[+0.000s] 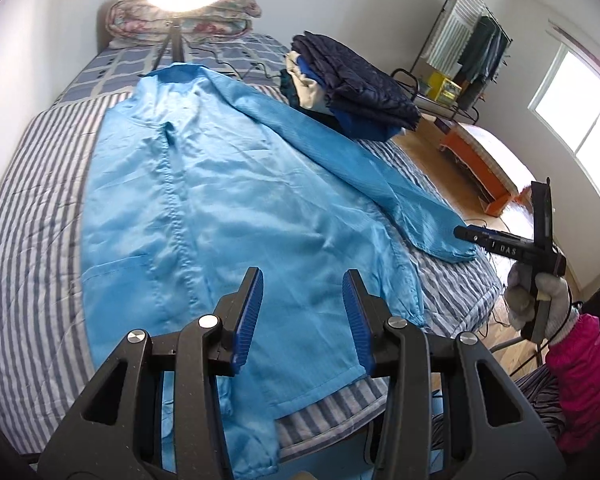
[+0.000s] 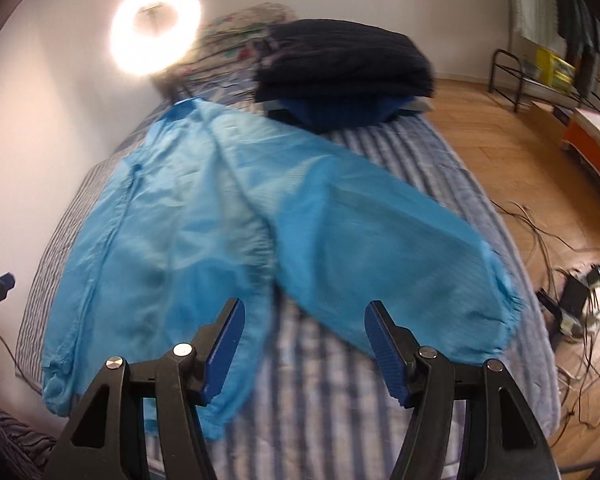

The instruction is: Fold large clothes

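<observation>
Both the left gripper [image 1: 303, 316] and right gripper [image 2: 304, 346] hang open and empty; the slick blue coat [image 1: 204, 184], hem overhanging the bed [image 1: 28, 184] at lower frame, may slide off

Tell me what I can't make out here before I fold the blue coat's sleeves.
- Blue coat hem: left wrist view, covered by the left gripper and hanging over the bed edge.
- The other sleeve: neither view clearly shows how it lies.
- Folded pile: right wrist view, motion-blurred; garments indistinct.
- Right sleeve cuff: right wrist view, blurred.
</observation>
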Demonstrator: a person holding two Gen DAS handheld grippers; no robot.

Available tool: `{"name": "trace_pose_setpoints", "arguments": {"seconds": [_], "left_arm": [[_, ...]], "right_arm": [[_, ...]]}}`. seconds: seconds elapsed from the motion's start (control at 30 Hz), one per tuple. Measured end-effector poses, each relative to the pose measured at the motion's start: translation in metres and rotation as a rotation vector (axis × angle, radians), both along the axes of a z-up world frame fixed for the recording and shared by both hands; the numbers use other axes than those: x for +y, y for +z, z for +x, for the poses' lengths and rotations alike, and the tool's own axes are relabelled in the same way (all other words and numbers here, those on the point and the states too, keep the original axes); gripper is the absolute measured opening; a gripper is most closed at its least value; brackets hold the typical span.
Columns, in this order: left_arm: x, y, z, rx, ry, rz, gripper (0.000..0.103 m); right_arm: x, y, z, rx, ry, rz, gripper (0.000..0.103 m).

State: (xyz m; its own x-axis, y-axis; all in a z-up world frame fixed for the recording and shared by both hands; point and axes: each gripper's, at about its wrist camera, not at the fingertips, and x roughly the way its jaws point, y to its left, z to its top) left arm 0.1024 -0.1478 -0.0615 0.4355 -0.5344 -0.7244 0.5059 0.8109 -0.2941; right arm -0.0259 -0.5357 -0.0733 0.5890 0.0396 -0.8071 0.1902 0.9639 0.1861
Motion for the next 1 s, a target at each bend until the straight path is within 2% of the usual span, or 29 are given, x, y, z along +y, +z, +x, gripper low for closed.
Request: {"name": "trace_pose_setpoints", "arguments": {"seconds": [0.37, 0.6, 0.8, 0.9, 0.97, 1.0], "left_arm": [[-0.028, -0.016, 0.003, 0.022, -0.037, 0.046, 0.042], [-0.034, -0.019, 0.006, 0.029, -0.042, 0.05, 0.042], [-0.037, -0.024, 0.004, 0.028, -0.056, 0.069, 0.042], [-0.036, -0.028, 0.004, 0.033, -0.053, 0.076, 0.042], [-0.035, -0.03, 0.005, 0.037, -0.05, 0.079, 0.042], [-0.034, -0.03, 0.006, 0.038, -0.048, 0.081, 0.042]], "right_arm": [[-0.114, -0.035, -0.038, 0.033, -0.306, 0.18, 0.065], [-0.156, -0.06, -0.048, 0.046, -0.422, 0.317, 0.065], [-0.179, -0.085, -0.041, 0.045, -0.49, 0.429, 0.064], [-0.182, -0.09, -0.033, 0.044, -0.496, 0.421, 0.061], [-0.182, -0.089, -0.026, 0.046, -0.49, 0.396, 0.053], [-0.18, -0.088, -0.022, 0.055, -0.484, 0.377, 0.042]]}}
